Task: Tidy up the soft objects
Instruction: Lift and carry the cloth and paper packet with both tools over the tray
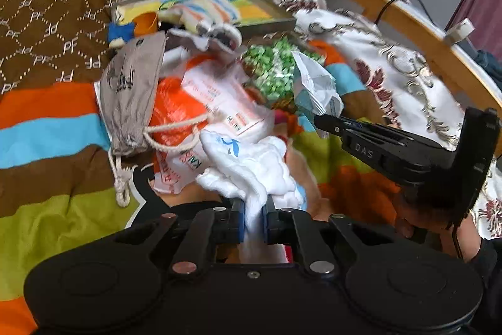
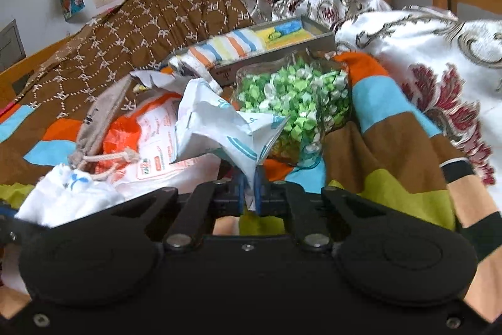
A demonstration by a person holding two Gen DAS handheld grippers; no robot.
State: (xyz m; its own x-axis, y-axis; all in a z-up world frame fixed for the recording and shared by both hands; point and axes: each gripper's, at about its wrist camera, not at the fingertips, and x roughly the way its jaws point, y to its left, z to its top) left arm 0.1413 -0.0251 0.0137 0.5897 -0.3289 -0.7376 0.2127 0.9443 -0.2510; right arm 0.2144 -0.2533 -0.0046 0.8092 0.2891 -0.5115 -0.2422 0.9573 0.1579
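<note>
A pile of soft things lies on a striped blanket (image 1: 47, 134). My left gripper (image 1: 254, 209) is shut on a fluffy white cloth (image 1: 248, 165) with a blue mark, which bulges out beyond the blue pads. That cloth also shows at the lower left of the right wrist view (image 2: 69, 197). My right gripper (image 2: 249, 181) is shut on a corner of a crumpled white wrapper (image 2: 216, 124) with pale blue print. In the left wrist view the right gripper (image 1: 317, 118) comes in from the right and pinches the wrapper (image 1: 313, 87).
A grey drawstring pouch (image 1: 131, 96) lies over an orange and white plastic bag (image 1: 194, 102). Behind them are a clear bag of green paper stars (image 2: 298, 102) and a grey tray (image 2: 313, 43) with a striped cloth. A brown quilt (image 1: 62, 5) covers the far left. A wooden bed rail (image 1: 408, 21) runs along the right.
</note>
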